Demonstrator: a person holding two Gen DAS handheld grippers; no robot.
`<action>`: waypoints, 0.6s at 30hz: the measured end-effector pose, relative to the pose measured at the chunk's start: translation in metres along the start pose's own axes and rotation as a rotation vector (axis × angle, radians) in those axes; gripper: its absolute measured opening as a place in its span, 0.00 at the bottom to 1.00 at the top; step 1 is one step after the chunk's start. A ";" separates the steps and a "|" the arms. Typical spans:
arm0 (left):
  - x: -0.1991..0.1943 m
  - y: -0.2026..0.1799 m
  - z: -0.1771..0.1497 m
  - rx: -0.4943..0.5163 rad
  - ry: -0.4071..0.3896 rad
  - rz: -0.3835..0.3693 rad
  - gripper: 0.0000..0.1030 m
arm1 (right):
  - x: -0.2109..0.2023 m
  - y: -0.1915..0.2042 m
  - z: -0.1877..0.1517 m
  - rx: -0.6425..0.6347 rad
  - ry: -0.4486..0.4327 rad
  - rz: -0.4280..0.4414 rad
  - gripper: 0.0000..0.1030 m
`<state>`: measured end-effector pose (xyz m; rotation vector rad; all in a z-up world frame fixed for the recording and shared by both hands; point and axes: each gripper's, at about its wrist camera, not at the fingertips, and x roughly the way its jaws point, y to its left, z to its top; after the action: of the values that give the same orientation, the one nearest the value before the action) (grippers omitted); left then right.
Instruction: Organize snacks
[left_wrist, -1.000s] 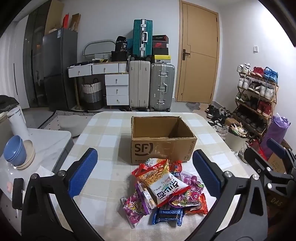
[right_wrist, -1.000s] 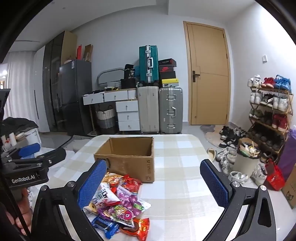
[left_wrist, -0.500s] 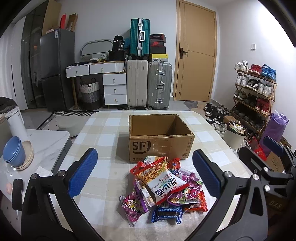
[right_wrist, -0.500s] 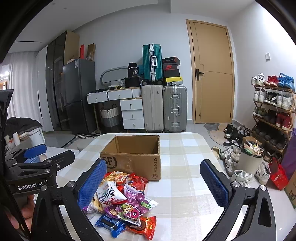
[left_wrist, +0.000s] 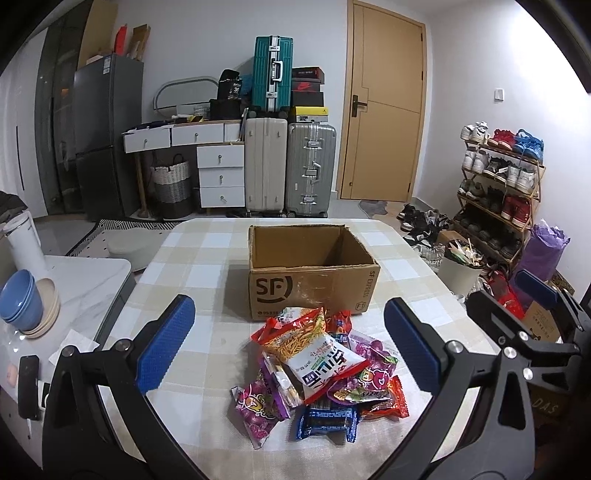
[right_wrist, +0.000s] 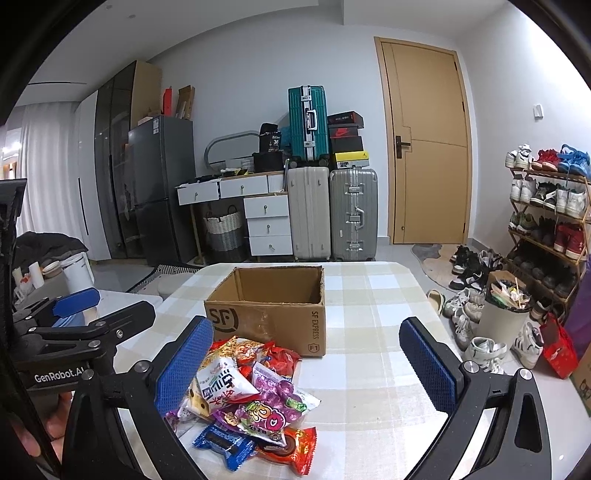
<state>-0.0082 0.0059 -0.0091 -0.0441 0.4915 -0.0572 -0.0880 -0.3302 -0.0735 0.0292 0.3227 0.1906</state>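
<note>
A heap of snack packets (left_wrist: 317, 373) (right_wrist: 247, 402) lies on the checked table in front of an open, empty cardboard box (left_wrist: 310, 269) (right_wrist: 273, 306) marked SF. My left gripper (left_wrist: 288, 347) is open above the near side of the heap, its blue pads spread to either side of it. My right gripper (right_wrist: 306, 365) is open too, held to the right of the left one, with the heap by its left pad (right_wrist: 184, 365). Neither holds anything. The left gripper (right_wrist: 74, 325) shows at the left edge of the right wrist view, with a person's hand under it.
The checked table (left_wrist: 207, 266) (right_wrist: 373, 295) ends near a white bin (right_wrist: 502, 317) and scattered shoes on the right. A marble side table (left_wrist: 81, 280) with blue bowls (left_wrist: 18, 299) stands at the left. Suitcases, drawers and a door are far behind.
Both cameras have tilted down and drawn slightly nearer, so the box and snack heap sit lower and larger in each view. The snacks and box have not moved. Both grippers stay open.
</note>
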 end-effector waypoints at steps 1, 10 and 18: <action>0.000 0.000 0.000 -0.002 0.002 0.003 0.99 | 0.000 0.000 0.000 0.000 0.000 0.000 1.00; 0.004 0.008 -0.002 -0.018 0.012 0.020 0.99 | 0.000 -0.001 -0.003 0.011 0.009 0.000 1.00; 0.012 0.041 0.002 -0.098 0.034 0.034 0.99 | -0.003 -0.004 -0.004 0.012 0.003 0.012 1.00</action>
<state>0.0050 0.0462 -0.0156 -0.1312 0.5286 -0.0006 -0.0913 -0.3345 -0.0761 0.0426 0.3264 0.2008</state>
